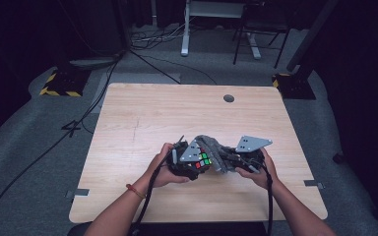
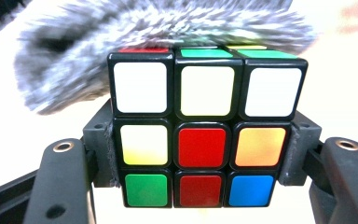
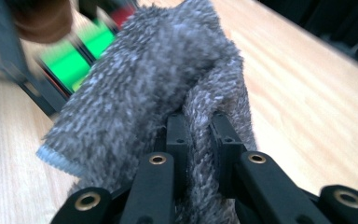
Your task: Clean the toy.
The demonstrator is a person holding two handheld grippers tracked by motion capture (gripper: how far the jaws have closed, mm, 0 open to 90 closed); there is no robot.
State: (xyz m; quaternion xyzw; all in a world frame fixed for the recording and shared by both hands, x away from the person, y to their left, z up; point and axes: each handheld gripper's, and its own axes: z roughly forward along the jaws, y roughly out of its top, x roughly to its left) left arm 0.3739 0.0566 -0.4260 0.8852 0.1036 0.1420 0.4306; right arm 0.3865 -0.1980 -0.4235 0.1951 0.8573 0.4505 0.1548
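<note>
A puzzle cube (image 2: 200, 135) with a black frame shows a face of three white squares on top, then pale yellow, red and orange, then green, red and blue. A fuzzy cloth (image 3: 154, 93) is mottled grey with a pale blue edge. The table (image 1: 142, 113) is light wood grain, and both grippers' jaws are black.

A light wooden table (image 1: 142, 118) with a round grommet hole (image 1: 229, 98) stands on grey carpet (image 1: 24, 162), with black cables (image 1: 152, 42), white desk legs (image 1: 185, 29) and yellow-black striped bases (image 1: 59, 86) beyond it.
</note>
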